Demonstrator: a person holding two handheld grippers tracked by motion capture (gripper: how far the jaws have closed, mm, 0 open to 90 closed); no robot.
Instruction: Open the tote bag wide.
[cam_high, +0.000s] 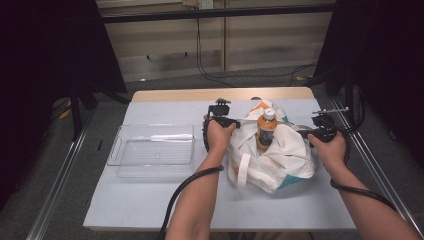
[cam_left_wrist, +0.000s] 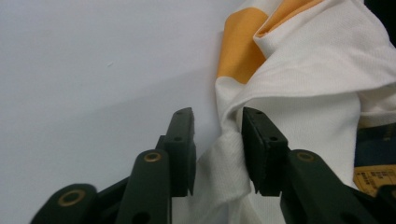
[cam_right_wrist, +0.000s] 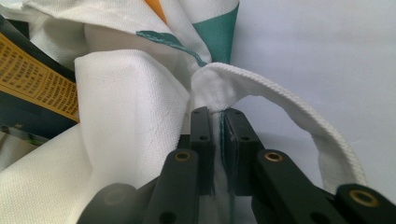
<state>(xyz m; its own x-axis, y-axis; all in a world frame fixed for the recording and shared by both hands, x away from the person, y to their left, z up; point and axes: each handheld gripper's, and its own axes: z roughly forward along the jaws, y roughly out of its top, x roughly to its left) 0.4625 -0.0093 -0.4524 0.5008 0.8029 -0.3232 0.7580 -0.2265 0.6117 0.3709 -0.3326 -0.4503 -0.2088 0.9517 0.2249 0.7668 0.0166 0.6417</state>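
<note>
High view: hands (cam_high: 220, 136) flanking bag (cam_high: 280, 160).

Bare table (cam_high: 150, 200) lies open near the person; clear tray (cam_high: 152, 145) blocks left.

Table (cam_high: 150, 200): tray (cam_high: 152, 150) on left half, cloth bag (cam_high: 280, 155) right of it, a gap btwn them. Bottle (cam_high: 266, 129) stands upright in the bag, top sticking out. Left gripper (cam_high: 235, 121) at bag's left edge, a fold of cloth btwn its jaws (cam_left_wrist: 224, 154). Right gripper (cam_high: 306, 132) at bag's right edge, by the handle loop (cam_right_wrist: 299, 107). Bag strap (cam_high: 244, 170) hangs down the near side. Cables on floor behind table.
</note>
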